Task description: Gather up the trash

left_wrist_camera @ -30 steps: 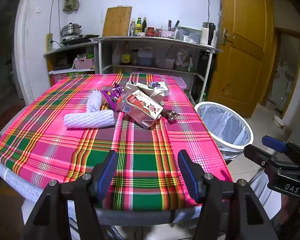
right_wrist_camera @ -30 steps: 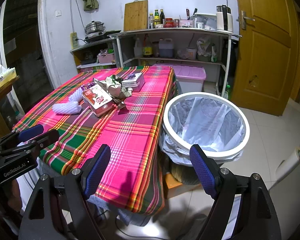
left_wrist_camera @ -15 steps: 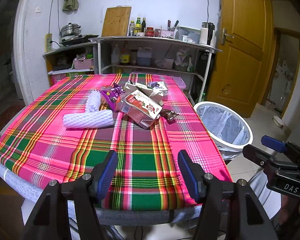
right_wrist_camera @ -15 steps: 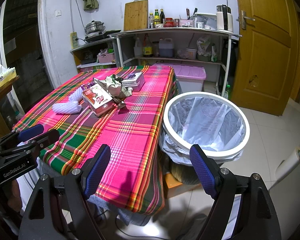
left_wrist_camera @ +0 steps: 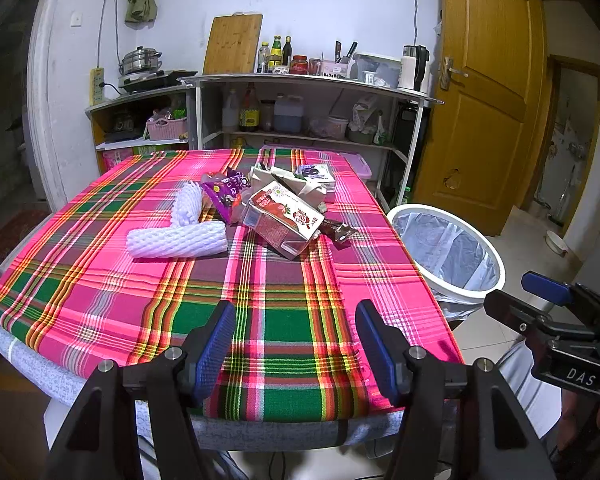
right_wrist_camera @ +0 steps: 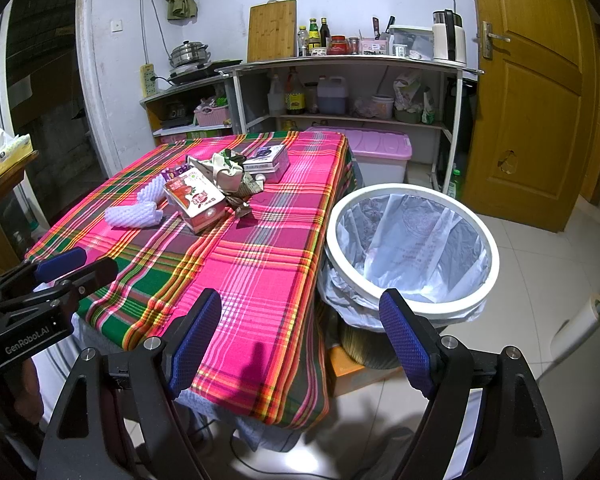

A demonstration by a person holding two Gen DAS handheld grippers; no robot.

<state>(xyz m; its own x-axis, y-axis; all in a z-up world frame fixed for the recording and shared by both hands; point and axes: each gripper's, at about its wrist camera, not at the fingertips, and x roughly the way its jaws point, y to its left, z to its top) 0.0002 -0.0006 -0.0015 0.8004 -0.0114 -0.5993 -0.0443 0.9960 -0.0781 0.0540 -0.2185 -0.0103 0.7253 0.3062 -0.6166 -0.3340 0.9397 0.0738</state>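
Observation:
A pile of trash lies mid-table on the pink plaid cloth (left_wrist_camera: 112, 280): two white foam fruit nets (left_wrist_camera: 178, 238), a red milk carton (left_wrist_camera: 284, 220), a purple wrapper (left_wrist_camera: 226, 194), a dark wrapper (left_wrist_camera: 340, 230), crumpled beige paper (left_wrist_camera: 288, 180) and a small box (left_wrist_camera: 316, 174). The carton (right_wrist_camera: 194, 198) and foam nets (right_wrist_camera: 132, 214) also show in the right wrist view. A white-rimmed bin (right_wrist_camera: 410, 240) with a clear liner stands right of the table. My left gripper (left_wrist_camera: 296, 346) hangs open over the near table edge. My right gripper (right_wrist_camera: 300, 346) is open, low between table corner and bin.
Shelves (left_wrist_camera: 300, 80) with bottles, a kettle and a cutting board stand behind the table. A pink-lidded storage box (right_wrist_camera: 380, 152) sits on the floor beyond the bin. A wooden door (right_wrist_camera: 540, 100) is at right. White floor tiles (right_wrist_camera: 540, 260) lie around the bin.
Almost nothing has moved; both grippers hold nearly the same place and stay open.

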